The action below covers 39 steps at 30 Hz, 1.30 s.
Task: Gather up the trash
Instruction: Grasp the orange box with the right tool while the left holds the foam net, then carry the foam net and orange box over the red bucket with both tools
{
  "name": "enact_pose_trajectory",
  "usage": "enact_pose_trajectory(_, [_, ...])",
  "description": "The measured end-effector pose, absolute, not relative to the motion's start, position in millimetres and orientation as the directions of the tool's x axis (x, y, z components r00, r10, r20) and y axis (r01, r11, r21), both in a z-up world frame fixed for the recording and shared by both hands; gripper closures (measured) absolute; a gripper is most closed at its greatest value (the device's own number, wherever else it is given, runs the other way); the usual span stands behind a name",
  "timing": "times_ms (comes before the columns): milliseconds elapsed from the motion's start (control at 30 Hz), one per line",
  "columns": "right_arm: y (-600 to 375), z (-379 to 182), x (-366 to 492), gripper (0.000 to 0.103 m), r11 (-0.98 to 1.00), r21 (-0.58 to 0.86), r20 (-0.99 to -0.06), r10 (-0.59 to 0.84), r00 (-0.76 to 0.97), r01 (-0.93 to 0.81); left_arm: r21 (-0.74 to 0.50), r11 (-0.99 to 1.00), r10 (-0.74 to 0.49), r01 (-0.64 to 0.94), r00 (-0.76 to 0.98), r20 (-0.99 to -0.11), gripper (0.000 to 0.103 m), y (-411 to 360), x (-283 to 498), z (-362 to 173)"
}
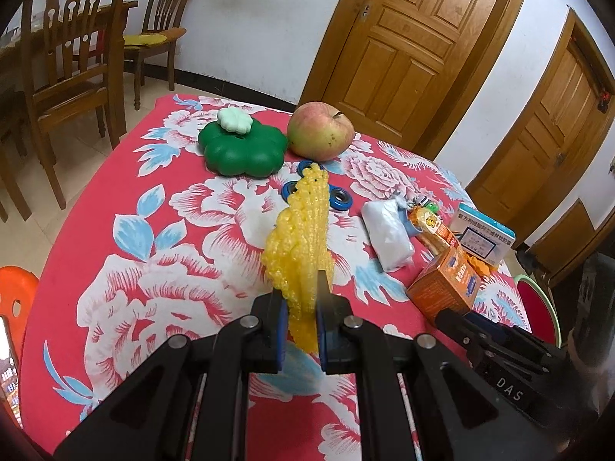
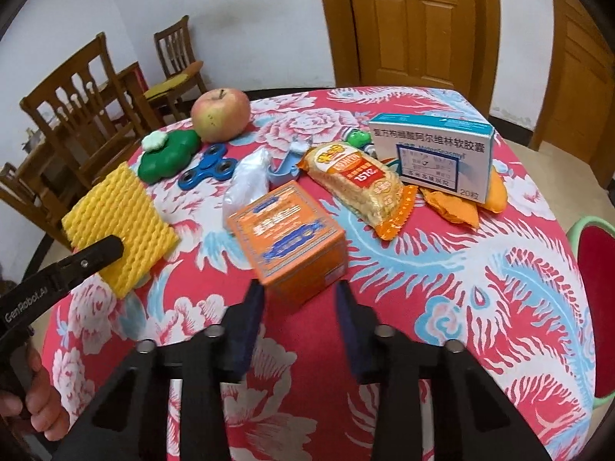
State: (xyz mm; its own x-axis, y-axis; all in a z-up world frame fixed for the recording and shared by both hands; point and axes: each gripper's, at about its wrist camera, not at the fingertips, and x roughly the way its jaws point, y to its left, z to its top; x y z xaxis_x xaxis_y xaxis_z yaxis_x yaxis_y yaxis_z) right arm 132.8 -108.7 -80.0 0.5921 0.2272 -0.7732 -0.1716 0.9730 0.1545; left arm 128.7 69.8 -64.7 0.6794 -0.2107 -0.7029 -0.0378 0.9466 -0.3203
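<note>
Left gripper (image 1: 301, 307) clamped tight on yellow foam fruit-net sleeve (image 1: 303, 238), held above the floral red tablecloth (image 2: 442, 288). Right gripper (image 2: 300, 299) has its jaws against the sides of the orange cardboard box (image 2: 288, 238) near the table's front edge; grip appears made. Step in hand: securing the box. Next: lift clear, carry both to a bin, none visible

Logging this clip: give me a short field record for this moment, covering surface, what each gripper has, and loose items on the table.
surface: table with red floral cloth
left gripper: shut on yellow foam net, lifted
right gripper: fingers either side of orange box, contact unclear
packaging: snack packet, blue-white medicine box, white plastic bag
other items: apple, green clover case, blue fidget spinner
</note>
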Motion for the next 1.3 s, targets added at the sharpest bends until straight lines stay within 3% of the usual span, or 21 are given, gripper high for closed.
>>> enact_pose_trajectory(133, [-109.8, -77.7, 128.4, 0.083, 0.972, 0.154, -0.763, 0.232, 0.603, -0.179, -0.320, 0.947, -0.210, -0.037, 0.681, -0.702, 0.092, 68.5, 127.0, -63.8])
enact_pose_trajectory(367, [-116.4, -75.8, 126.5, 0.083, 0.974, 0.167, -0.765, 0.227, 0.602, -0.154, -0.323, 0.946, -0.214, -0.035, 0.681, -0.700, 0.092, 67.7, 126.2, -63.1])
enact_pose_trajectory(400, [-116.5, -75.6, 125.9, 0.081, 0.974, 0.165, -0.766, 0.224, 0.603, -0.152, -0.324, 0.946, -0.215, -0.035, 0.680, -0.701, 0.092, 67.4, 126.1, -63.1])
enact_pose_trajectory(467, [-117.2, -75.6, 124.9, 0.063, 0.978, 0.154, -0.767, 0.207, 0.607, -0.138, -0.326, 0.945, -0.218, -0.034, 0.677, -0.703, 0.092, 66.3, 126.9, -63.9])
enact_pose_trajectory(500, [-117.9, -75.6, 125.1, 0.043, 0.980, 0.152, -0.768, 0.199, 0.608, -0.130, -0.327, 0.945, -0.220, -0.033, 0.676, -0.704, 0.092, 66.0, 127.0, -64.2])
enact_pose_trajectory(533, [-118.8, -75.2, 125.3, 0.034, 0.980, 0.156, -0.765, 0.199, 0.612, -0.124, -0.327, 0.944, -0.221, -0.033, 0.674, -0.705, 0.092, 65.5, 127.4, -64.9])
enact_pose_trajectory(733, [-110.8, -69.8, 132.9, 0.029, 0.982, 0.101, -0.745, 0.181, 0.642, -0.161, -0.327, 0.944, -0.221, -0.035, 0.671, -0.708, 0.092, 66.1, 128.2, -67.1])
enact_pose_trajectory(1100, [-106.3, -75.6, 161.5, 0.028, 0.970, 0.097, -0.735, 0.220, 0.641, -0.222, -0.328, 0.944, -0.223, -0.038, 0.659, -0.718, 0.092, 65.3, 130.9, -72.2])
enact_pose_trajectory(1200, [-106.2, -76.9, 159.6, 0.044, 0.970, 0.100, -0.731, 0.224, 0.644, -0.224, -0.328, 0.944, -0.225, -0.036, 0.658, -0.719, 0.092, 63.9, 130.8, -72.4])
enact_pose_trajectory(1300, [-106.4, -75.5, 154.9, 0.044, 0.970, 0.098, -0.728, 0.223, 0.649, -0.224, -0.328, 0.944, -0.227, -0.033, 0.658, -0.718, 0.092, 63.1, 129.8, -71.4])
